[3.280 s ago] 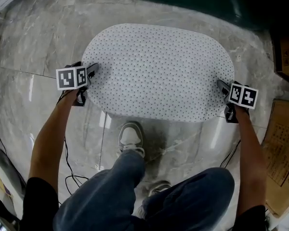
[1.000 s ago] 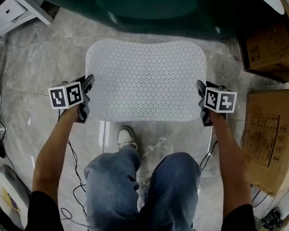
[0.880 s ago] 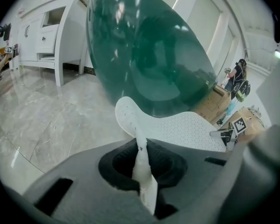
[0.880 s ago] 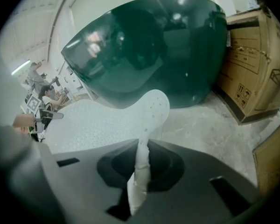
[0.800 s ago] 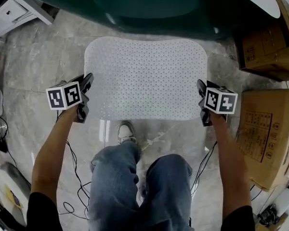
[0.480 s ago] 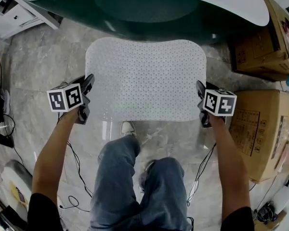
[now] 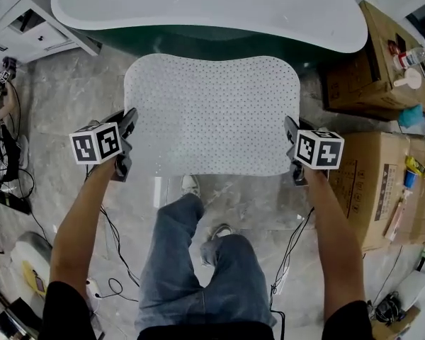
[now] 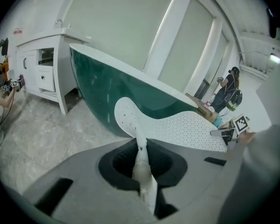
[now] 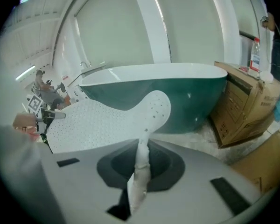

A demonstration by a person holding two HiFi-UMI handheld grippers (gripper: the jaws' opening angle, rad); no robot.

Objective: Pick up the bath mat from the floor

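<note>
The white perforated bath mat (image 7: 212,115) hangs stretched flat in the air between my two grippers, well above the marble floor (image 7: 57,105). My left gripper (image 7: 129,125) is shut on the mat's left edge, and my right gripper (image 7: 290,134) is shut on its right edge. In the left gripper view the mat's edge (image 8: 141,160) is pinched between the jaws and the sheet (image 8: 186,127) spreads away to the right. In the right gripper view the pinched edge (image 9: 141,164) rises into the sheet (image 9: 98,120) that spreads to the left.
A dark green bathtub with a white rim (image 7: 212,13) stands just beyond the mat. Cardboard boxes (image 7: 375,176) stack at the right, one with bottles (image 7: 409,55) on top. A white cabinet (image 7: 35,30) is at the upper left. Cables (image 7: 113,261) trail over the floor by the person's legs (image 7: 198,275).
The mat has risen from the floor with both grippers and is now held high. The view has widened as the person stood up, showing the tub's white rim and more boxes.
</note>
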